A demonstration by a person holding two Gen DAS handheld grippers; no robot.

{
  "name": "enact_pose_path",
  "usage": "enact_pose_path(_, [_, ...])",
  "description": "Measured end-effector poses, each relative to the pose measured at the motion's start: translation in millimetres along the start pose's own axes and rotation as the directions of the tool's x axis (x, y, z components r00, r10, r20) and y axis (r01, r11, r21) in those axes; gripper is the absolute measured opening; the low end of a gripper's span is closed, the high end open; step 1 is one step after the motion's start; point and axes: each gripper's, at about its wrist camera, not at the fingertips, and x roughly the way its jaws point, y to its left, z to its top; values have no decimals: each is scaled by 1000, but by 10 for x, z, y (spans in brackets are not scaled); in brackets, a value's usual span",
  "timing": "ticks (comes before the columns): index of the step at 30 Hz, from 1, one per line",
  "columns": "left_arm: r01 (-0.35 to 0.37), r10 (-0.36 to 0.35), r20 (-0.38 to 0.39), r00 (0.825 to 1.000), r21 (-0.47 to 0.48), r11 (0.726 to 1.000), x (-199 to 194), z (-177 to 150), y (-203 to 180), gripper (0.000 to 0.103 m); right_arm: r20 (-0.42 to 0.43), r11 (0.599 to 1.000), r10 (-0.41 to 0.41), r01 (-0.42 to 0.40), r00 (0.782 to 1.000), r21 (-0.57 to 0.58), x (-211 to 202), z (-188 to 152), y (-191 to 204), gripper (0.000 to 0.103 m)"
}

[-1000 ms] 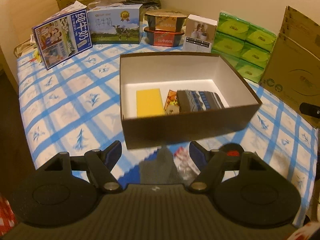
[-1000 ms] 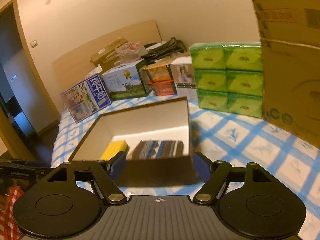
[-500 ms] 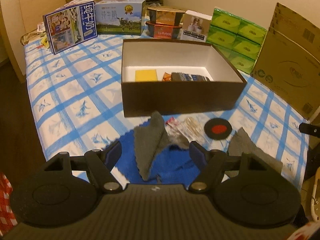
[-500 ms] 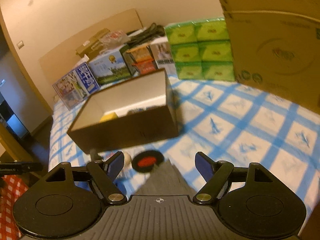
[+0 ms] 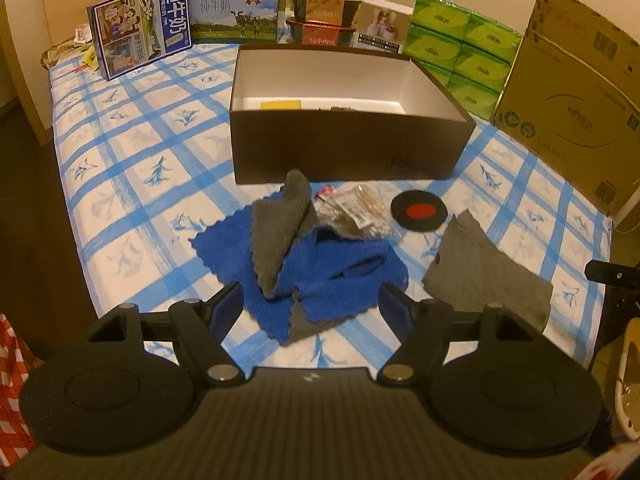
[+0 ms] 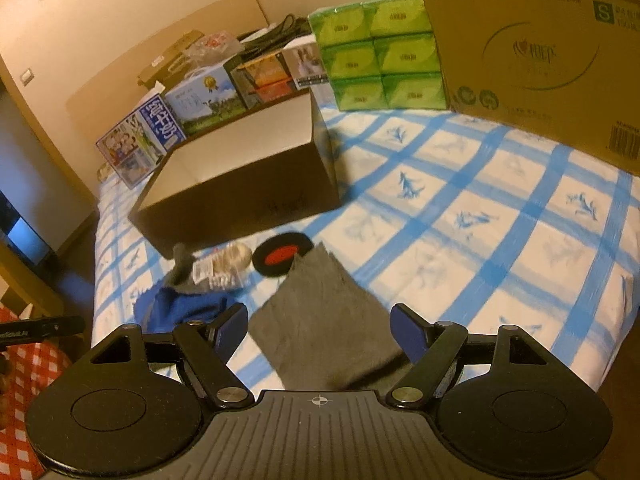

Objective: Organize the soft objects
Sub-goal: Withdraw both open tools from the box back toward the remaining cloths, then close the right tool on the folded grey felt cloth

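Note:
A dark open box (image 5: 348, 152) stands on the blue-checked cloth, with a yellow sponge (image 5: 280, 104) inside. In front of it lie a blue towel (image 5: 344, 276), a folded grey cloth (image 5: 276, 232) on it, a clear packet (image 5: 356, 210), a black-and-red round pad (image 5: 418, 211) and a flat grey cloth (image 5: 484, 272). My left gripper (image 5: 311, 304) is open and empty above the blue towel. My right gripper (image 6: 318, 330) is open and empty over the flat grey cloth (image 6: 320, 320). The box (image 6: 240, 196) also shows in the right wrist view.
Milk cartons (image 5: 140, 32), food boxes (image 5: 324, 16) and green tissue packs (image 5: 460, 52) line the far edge. A large cardboard box (image 5: 568, 108) stands at the right. The table's left edge drops to dark floor (image 5: 36, 220).
Both grippers have pulled back from the box toward the near edge, bringing the cloths, packet and round pad into view. Both stay open.

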Motion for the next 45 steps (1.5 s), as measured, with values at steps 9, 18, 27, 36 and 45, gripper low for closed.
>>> enact_pose_path(9, [-11,11,-27,1000,2,1000,32,-209,-56,73,-78,998,1,3,997,55,50,-306,-37,78])
enact_pose_path(18, [-4,5,-49,999,7,1000,106,-295,-114,73,-143,991,2,18,990,136,209,-520,-147,78])
enact_pose_path(27, [-4,5,-71,997,14,1000,231,-335,-154,73,-159,970,13,26,987,240,364,-574,-254,78])
enact_pose_path(36, [-13,15,-87,996,16,1000,366,-328,-139,73,-134,944,3,42,991,328,532,-548,-383,78])
enact_pose_path(45, [-15,17,-103,995,21,1000,501,-311,-135,73,-97,916,30,12,995,402,820,-559,-475,77])
